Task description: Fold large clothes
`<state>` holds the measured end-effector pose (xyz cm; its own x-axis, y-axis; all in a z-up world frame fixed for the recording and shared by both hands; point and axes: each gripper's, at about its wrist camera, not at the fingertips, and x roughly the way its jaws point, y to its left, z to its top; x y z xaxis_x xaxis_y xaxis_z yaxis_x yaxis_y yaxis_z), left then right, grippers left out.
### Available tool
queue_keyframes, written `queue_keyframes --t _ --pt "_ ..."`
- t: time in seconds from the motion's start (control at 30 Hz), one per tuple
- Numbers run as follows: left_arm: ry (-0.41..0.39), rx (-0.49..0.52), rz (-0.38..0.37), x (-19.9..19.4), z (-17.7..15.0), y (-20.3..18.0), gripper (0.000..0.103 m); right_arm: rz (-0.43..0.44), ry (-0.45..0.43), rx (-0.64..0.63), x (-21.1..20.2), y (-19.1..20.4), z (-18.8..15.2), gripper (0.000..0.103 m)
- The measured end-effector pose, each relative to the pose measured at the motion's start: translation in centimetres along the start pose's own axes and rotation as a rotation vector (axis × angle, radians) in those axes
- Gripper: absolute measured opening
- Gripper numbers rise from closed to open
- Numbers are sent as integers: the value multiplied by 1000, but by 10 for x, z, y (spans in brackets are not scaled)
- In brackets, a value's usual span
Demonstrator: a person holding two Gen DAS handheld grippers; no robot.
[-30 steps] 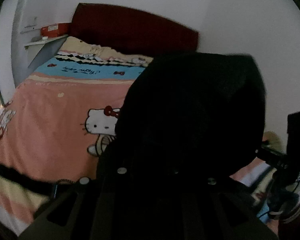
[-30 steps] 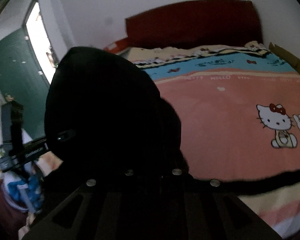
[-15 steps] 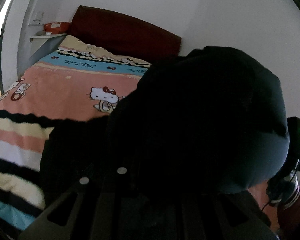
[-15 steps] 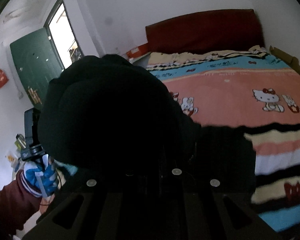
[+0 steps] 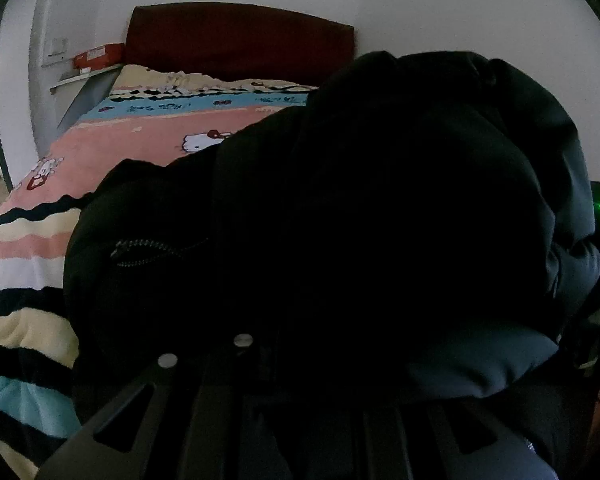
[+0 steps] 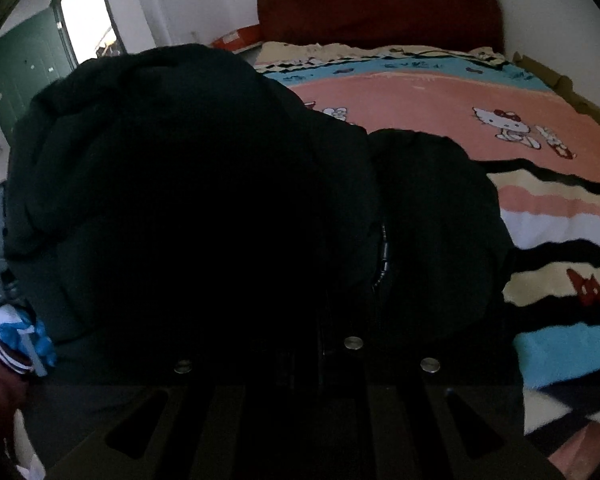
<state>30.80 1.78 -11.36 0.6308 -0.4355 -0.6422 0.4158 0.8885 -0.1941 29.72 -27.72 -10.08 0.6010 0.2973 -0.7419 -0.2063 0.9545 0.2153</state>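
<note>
White walls frame a bed (image 6: 420, 92) whose striped pink cartoon-cat blanket (image 5: 140, 136) fills the upper half of both views under a dark red headboard (image 5: 236, 48); a black padded jacket (image 5: 380, 220) bulks across centre frame, its lower part draped on the blanket; both the left gripper (image 5: 300, 360) and right gripper (image 6: 300, 344) are clenched, fingertips buried in its folds; a zipper (image 5: 156, 246) shows centre left.

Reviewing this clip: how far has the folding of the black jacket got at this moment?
Early stage. Done: the bulky black zip-up jacket is picked up and brought over the pink cartoon-print striped blanket on the bed. In hand: it bunches over both wrist views, hiding the fingertips; the left gripper and right gripper read as shut, apparently on its fabric. Left: spreading it flat and every fold; no neat fold shows yet.
</note>
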Motion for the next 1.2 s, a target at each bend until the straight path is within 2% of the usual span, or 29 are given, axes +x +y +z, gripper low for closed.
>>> queue_keyframes --t 0.33,0.77,0.87,0.9,0.93,0.97,1.2 --pt "0 -10 34 7 2 -3 11 -71 0 -43 2 11 9 10" --pt "-34 96 128 -4 -2 -19 16 -159 -29 -124 -12 28 -5 14" --pt "-45 116 125 -8 -4 -19 24 -173 -30 -136 -16 31 -7 22" --pt "-44 123 125 -9 -5 -19 30 -179 -30 -139 -16 32 -9 31" --pt "-39 127 125 -10 -6 -17 33 -186 -29 -139 -18 32 -10 45" --pt "-36 128 122 -11 -8 -15 37 -185 -30 -135 -20 31 -12 51" --pt "-9 144 90 -32 -18 -10 39 -155 -8 -109 -33 23 -21 53"
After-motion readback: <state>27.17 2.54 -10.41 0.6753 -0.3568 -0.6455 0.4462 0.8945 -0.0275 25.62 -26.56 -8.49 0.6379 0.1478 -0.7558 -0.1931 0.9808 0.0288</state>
